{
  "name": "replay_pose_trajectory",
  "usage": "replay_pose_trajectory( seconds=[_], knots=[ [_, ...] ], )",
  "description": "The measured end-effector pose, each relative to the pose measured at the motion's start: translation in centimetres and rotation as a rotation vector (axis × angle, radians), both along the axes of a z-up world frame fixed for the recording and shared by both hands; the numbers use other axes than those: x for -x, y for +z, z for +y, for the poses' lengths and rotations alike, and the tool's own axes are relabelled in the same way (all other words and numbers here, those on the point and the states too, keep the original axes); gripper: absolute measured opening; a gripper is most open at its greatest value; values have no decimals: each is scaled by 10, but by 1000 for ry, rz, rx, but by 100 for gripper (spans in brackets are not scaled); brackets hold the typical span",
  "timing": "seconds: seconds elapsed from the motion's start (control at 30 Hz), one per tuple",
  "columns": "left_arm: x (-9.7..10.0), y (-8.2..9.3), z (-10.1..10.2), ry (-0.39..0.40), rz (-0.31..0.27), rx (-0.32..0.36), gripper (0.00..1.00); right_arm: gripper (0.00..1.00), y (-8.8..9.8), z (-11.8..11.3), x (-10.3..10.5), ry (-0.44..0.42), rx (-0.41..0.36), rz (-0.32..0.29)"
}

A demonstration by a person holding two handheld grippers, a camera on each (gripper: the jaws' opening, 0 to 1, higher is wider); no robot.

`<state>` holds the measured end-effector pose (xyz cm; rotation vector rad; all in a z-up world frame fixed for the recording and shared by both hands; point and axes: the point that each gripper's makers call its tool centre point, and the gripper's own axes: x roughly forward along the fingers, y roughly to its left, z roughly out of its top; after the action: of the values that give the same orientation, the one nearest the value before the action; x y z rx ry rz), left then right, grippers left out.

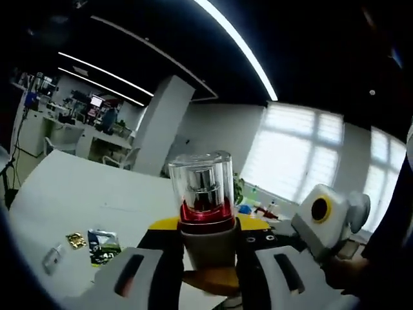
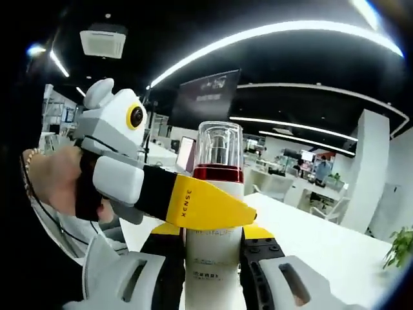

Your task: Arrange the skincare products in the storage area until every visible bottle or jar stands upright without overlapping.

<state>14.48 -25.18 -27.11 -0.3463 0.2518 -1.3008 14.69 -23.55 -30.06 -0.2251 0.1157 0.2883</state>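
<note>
White table [image 1: 77,187] bearing 3 small packets [image 1: 103,244] near its edge.

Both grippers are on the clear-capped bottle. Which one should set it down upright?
Right, probably. The right gripper clasps the bottle low on its white body, upright between its jaws. The left gripper pinches higher up, just under the red band.

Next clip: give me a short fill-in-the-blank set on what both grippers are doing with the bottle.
1. The bottle has a clear cap above a ___ band.
2. Both grippers grip ___ bottle.
3. In the right gripper view, the left gripper's jaw is coloured ___.
4. The sachets lie on the white ___.

Missing: red; the same; yellow; table
</note>
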Motion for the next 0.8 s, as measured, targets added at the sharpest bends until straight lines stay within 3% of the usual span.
replay_pose_trajectory(
  seconds=[0.17,0.33,0.53,0.57,0.7,0.8],
  knots=[
    [9,-2,1,-78,-55,-38,24,24,-4,5,6,35,-10,42],
    [19,-1,3,-199,-120,-59,23,25,-1,16,15,127,-100,60],
    [30,-1,3,-368,-229,-68,23,25,0,17,21,259,-137,88],
    [29,0,2,-369,-218,-56,23,25,1,15,21,279,-152,88],
    [29,3,-9,-416,-215,-29,23,26,3,5,17,369,-168,108],
    [40,5,-23,-499,-281,-38,23,27,3,-1,18,456,-146,127]
  ],
)
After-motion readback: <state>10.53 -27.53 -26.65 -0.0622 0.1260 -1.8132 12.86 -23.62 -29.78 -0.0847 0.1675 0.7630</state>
